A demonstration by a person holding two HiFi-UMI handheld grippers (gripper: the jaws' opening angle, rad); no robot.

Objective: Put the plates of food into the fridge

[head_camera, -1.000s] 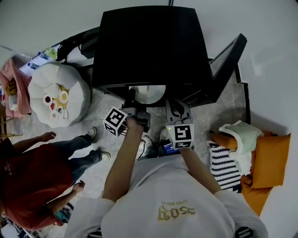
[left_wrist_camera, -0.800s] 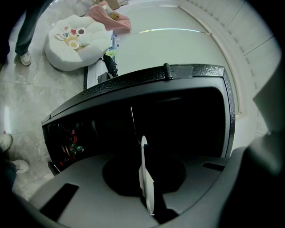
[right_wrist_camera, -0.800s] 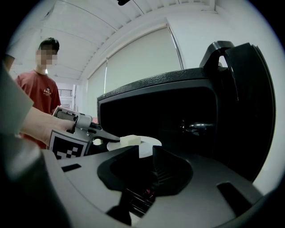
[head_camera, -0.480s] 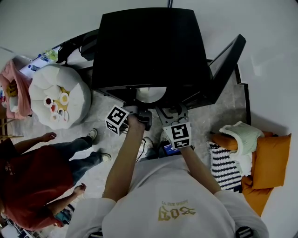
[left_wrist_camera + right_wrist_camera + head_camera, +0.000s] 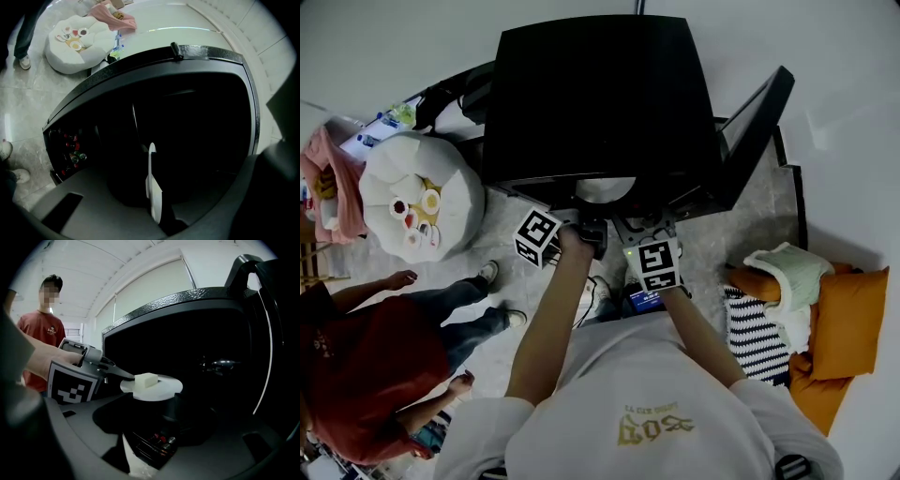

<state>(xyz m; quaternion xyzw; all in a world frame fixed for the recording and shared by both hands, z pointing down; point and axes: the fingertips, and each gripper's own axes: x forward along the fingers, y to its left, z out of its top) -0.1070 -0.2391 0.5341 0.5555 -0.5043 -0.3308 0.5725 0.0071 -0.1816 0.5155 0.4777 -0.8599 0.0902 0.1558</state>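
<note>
Dark fridge [image 5: 600, 94] interior, indistinct; plate [image 5: 164, 390] apparently between left gripper [image 5: 125, 376] fingers [image 5: 115, 372].

A round white plate [image 5: 157, 389] carrying a pale block of food [image 5: 145, 379] hangs level at the mouth of the black fridge [image 5: 600, 94], whose door [image 5: 757, 117] stands open to the right. The left gripper [image 5: 125, 376] clamps the plate's rim.

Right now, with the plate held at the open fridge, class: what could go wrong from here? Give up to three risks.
1. The left gripper pinches the white plate only at its rim, so the plate may tip or slip.
2. The pale food block lies loose on the plate and could slide off if it tilts.
3. The black fridge is dark inside, so the plate may knock something unseen.
</note>
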